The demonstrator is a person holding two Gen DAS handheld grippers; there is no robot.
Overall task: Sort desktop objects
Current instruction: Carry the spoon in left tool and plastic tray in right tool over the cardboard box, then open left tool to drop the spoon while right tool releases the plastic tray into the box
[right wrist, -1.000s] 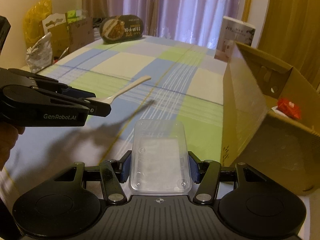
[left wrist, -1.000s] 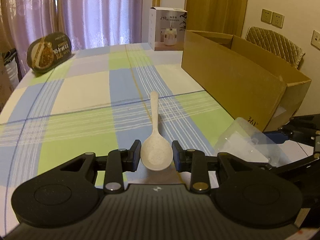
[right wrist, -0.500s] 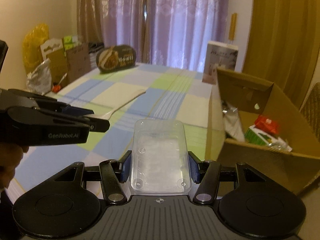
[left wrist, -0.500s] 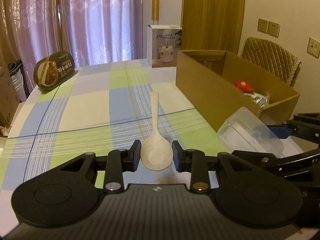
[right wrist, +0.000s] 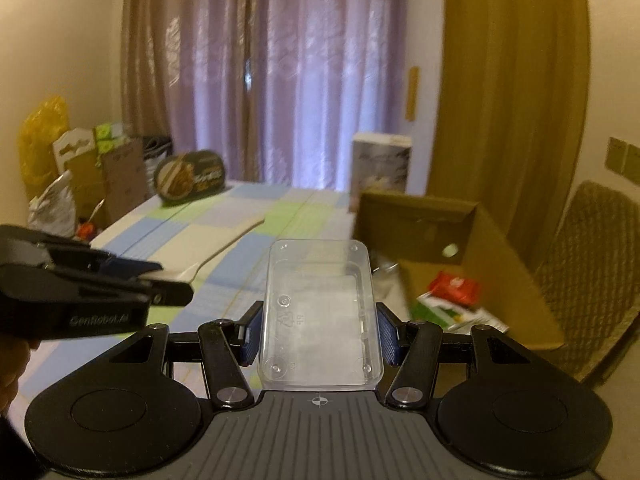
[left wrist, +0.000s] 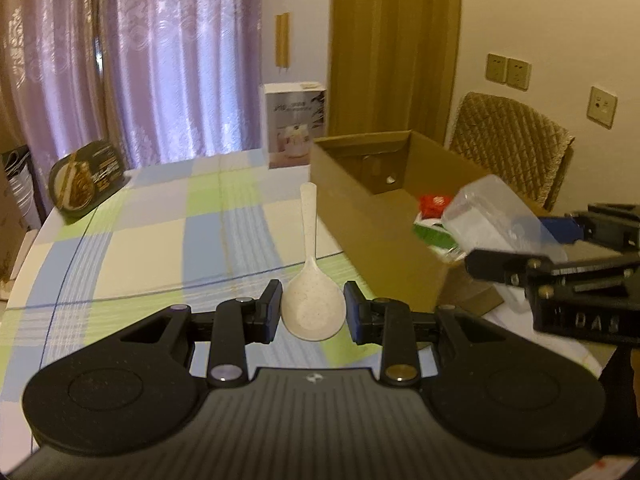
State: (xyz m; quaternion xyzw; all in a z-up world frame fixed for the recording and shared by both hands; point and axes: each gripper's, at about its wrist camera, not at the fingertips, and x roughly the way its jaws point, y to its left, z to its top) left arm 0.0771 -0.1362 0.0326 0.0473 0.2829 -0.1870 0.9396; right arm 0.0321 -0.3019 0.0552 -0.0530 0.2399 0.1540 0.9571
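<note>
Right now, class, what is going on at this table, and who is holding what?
A person is sorting things off a checked table with two hand-held grippers. The left gripper is shut on a pale spoon, gripped by its bowl, handle pointing away. The right gripper is shut on a clear tub. Both are held up in the air beside an open cardboard box, which already holds a red packet and a green one.

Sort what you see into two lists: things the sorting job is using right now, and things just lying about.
In use:
left gripper gripping the rice spoon
right gripper gripping the clear plastic box
cardboard box

Lying about:
white appliance carton
dark oval food package
padded chair
</note>
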